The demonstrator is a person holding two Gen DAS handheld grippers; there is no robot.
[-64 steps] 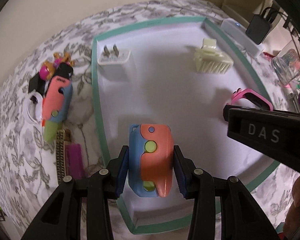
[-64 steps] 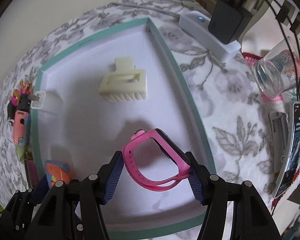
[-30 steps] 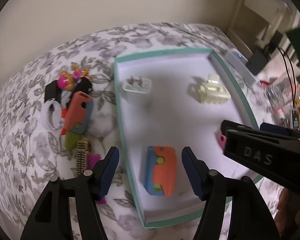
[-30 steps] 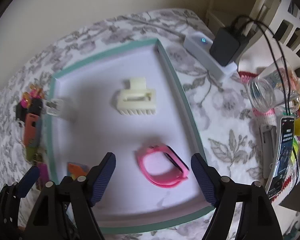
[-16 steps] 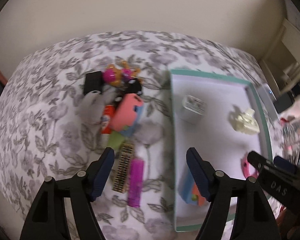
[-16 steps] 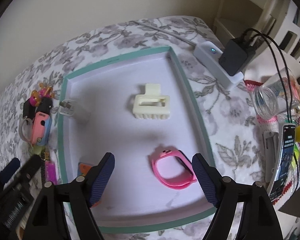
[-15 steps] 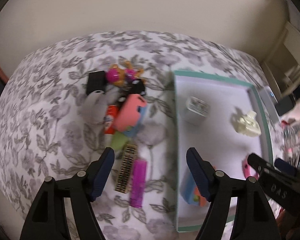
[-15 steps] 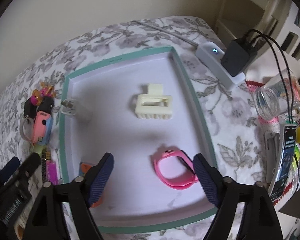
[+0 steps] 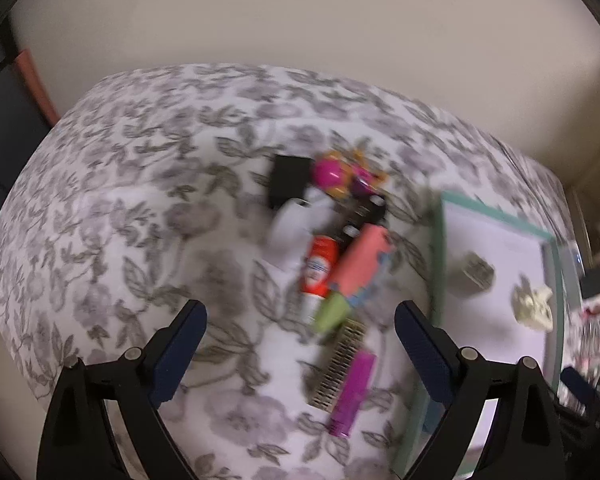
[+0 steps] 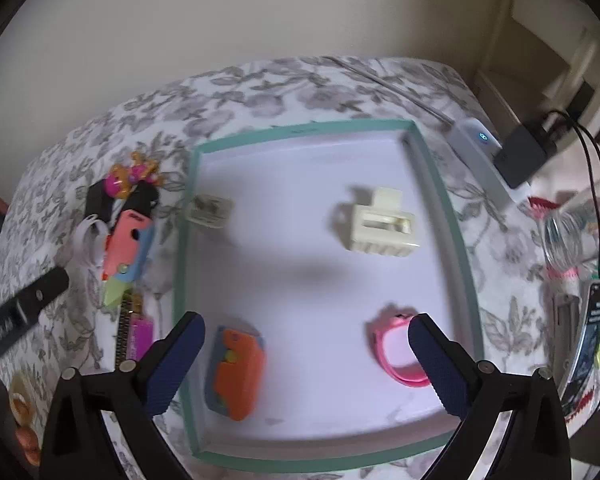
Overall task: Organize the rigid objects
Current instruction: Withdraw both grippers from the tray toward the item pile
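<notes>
Opening my empty left gripper (image 9: 300, 354) wider, I should straddle the comb (image 9: 339, 363) squarely before pinching it.

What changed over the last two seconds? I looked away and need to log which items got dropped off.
Both grippers let go. The left gripper released the orange-and-blue toy in the tray, swung left over the pile of loose items on the cloth, jaws opening, empty. The right gripper released the pink watch and backed off, jaws opening. The cream hair clip and white plug stayed put.
</notes>
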